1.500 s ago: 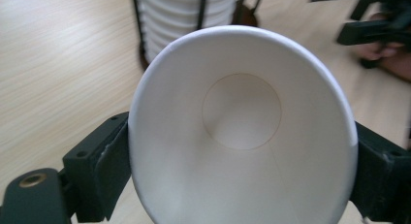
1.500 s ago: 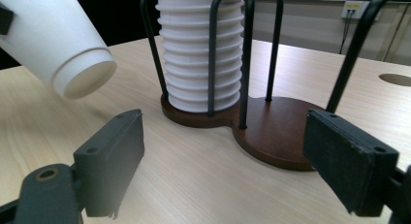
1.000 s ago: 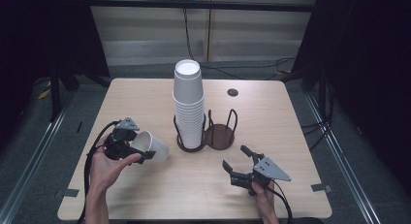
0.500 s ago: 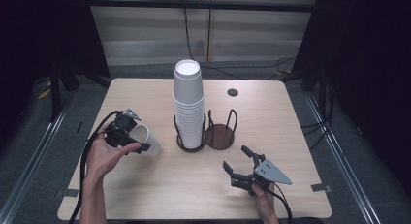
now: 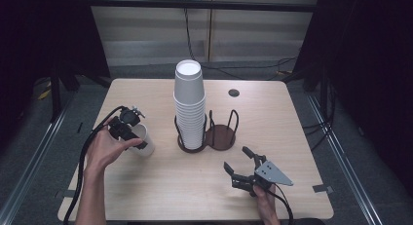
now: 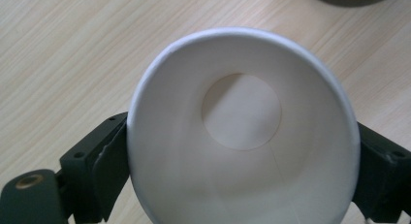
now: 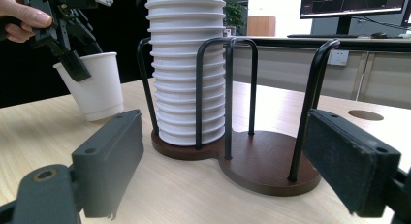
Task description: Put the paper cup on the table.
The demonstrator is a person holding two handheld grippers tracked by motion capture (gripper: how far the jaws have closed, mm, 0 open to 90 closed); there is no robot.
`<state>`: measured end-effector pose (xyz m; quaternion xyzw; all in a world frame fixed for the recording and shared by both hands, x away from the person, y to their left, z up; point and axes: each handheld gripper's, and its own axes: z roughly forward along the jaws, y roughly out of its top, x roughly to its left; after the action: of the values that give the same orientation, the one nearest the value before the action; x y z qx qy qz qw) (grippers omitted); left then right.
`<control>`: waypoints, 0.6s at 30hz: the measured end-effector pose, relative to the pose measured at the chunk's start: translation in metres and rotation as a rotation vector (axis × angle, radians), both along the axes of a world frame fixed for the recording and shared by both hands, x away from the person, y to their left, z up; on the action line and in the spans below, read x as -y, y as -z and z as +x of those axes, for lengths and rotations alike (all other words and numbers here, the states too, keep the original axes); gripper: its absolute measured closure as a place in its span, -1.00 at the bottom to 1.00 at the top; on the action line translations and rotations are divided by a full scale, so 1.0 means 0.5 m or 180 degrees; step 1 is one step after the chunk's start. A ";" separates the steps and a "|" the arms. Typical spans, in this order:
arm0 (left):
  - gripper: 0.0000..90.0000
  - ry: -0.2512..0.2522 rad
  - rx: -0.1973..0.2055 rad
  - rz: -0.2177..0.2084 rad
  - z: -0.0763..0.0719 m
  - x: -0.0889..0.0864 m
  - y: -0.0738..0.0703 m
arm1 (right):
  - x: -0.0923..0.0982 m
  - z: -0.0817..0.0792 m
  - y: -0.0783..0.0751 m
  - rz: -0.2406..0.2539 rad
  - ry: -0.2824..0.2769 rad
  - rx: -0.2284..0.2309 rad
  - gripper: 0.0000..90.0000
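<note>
High view: a white cup (image 5: 142, 143) is seen on the left part of the table (image 5: 160, 186), standing mouth up. The left claw (image 5: 134, 137) is placed over the cup from above, and the left hand (image 5: 104, 149) is wrapped around it. In the left gripper view the cup (image 6: 242, 132) is looked into from the top, and its round bottom can be seen. A black jaw is seen on each side of the rim, right against it. The jaws have just been opening a little, with the cup between them. It cannot be told for sure if the cup is being squeezed or only touched.

In the right gripper view the cup (image 7: 94, 88) is seen a bit tilted, with its bottom on the table.

A tall stack (image 5: 189, 105) of white cups is kept in one ring of a dark holder (image 5: 221, 136) in the middle of the table. The cup is near the holder, on its left, but apart from it. The other ring is free.

The right claw (image 5: 239, 162) is held low over the front of the table, on the right side. Its jaws are spread wide apart, and nothing is between them. It is pointed toward the holder (image 7: 261, 161).

A small dark hole (image 5: 234, 93) is seen far back on the table.
</note>
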<state>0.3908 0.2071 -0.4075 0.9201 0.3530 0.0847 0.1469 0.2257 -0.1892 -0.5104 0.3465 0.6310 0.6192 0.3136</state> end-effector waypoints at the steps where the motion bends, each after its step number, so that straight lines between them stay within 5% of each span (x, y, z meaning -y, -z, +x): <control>1: -0.78 0.0016 0.0022 -0.0004 0.002 0.000 -0.001 | 0.000 0.000 0.000 0.0000 0.0000 0.0000 -0.68; 13: -0.83 -0.0040 0.0107 -0.0081 0.017 0.006 0.011 | 0.000 0.000 0.000 -0.0007 -0.0005 -0.0003 -0.68; 18: -0.86 -0.0138 0.0247 -0.0323 0.014 0.000 0.023 | 0.000 0.000 0.000 -0.0008 -0.0007 -0.0003 -0.68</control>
<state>0.3978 0.2072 -0.4191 0.8997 0.3707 0.1055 0.2051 0.2258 -0.1890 -0.5104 0.3457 0.6323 0.6186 0.3129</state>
